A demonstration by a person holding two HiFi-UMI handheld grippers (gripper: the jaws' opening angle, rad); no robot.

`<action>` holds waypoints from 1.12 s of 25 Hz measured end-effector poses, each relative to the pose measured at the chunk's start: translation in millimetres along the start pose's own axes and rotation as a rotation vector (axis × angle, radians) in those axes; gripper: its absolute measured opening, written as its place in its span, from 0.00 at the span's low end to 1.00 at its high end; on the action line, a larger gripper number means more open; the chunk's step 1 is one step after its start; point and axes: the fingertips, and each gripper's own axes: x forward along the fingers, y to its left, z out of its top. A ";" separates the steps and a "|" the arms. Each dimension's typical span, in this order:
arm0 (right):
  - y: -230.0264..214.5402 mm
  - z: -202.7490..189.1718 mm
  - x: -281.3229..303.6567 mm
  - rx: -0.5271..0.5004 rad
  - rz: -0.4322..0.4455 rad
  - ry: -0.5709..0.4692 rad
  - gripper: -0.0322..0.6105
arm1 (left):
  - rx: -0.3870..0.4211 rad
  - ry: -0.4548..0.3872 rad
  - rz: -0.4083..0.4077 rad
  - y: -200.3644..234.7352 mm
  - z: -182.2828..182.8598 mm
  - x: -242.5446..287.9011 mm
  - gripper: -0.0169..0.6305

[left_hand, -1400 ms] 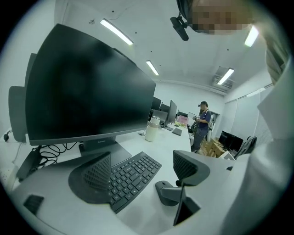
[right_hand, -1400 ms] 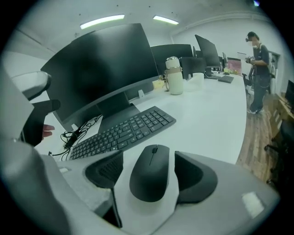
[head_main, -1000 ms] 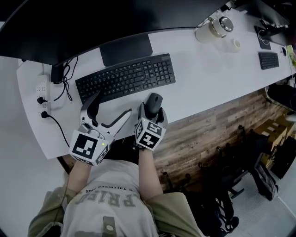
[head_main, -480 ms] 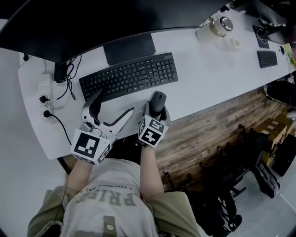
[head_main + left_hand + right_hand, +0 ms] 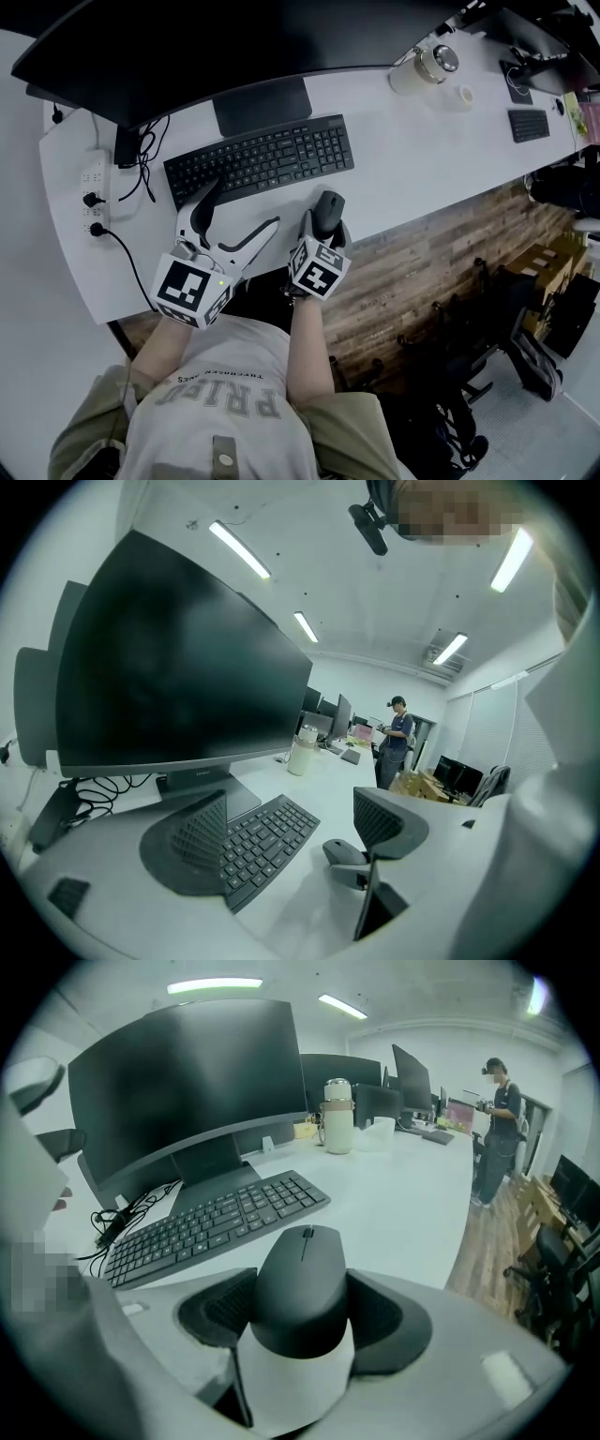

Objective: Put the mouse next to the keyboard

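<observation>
Mouse (image 5: 302,1288), dark and rounded, is clamped between the pads (image 5: 217,1309) of our right gripper (image 5: 325,223). The jaws have just been closing and now press on its flanks, one pad on each side, with its wheel end pointing away from us. We cannot tell whether its underside touches the desk (image 5: 422,150) or hangs just clear of it. The mouse is near the desk's front edge, just in front of the right end of the keyboard (image 5: 260,159) and apart from it, with a strip of bare white top between the two. Our right gripper tilts steeply down, its marker cube out over the desk's edge. Our left gripper (image 5: 286,834) has its jaws spread wide with nothing held; through the gap we see the keyboard and, further right, the mouse. It is to the left of the right gripper, one jaw tip over the keyboard's front edge near its left half, the other pointing toward the mouse. Behind the keyboard stands a large dark monitor (image 5: 178,658), and a tangle of cables (image 5: 142,164) lies between its base and a power strip (image 5: 91,183) at the desk's left end. Far along the desk to the right are a pale flask (image 5: 417,67) and a second, smaller keyboard (image 5: 528,125). Beyond the desk lies a wood-plank floor (image 5: 412,272), and a person (image 5: 497,1119) stands in the background beside other desks.
</observation>
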 end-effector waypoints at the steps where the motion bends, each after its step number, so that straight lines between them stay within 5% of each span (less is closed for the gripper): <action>1: -2.4 3.9 -2.0 -0.007 0.002 -0.007 0.52 | -0.001 0.000 0.000 -2.2 -0.1 1.7 0.65; 13: -49.0 70.2 0.1 -0.147 0.047 -0.067 0.52 | -0.040 -0.074 0.073 -20.7 25.8 51.8 0.65; 28: -81.5 153.0 76.1 -0.362 0.246 -0.037 0.52 | -0.109 -0.089 0.270 -36.0 28.5 119.2 0.65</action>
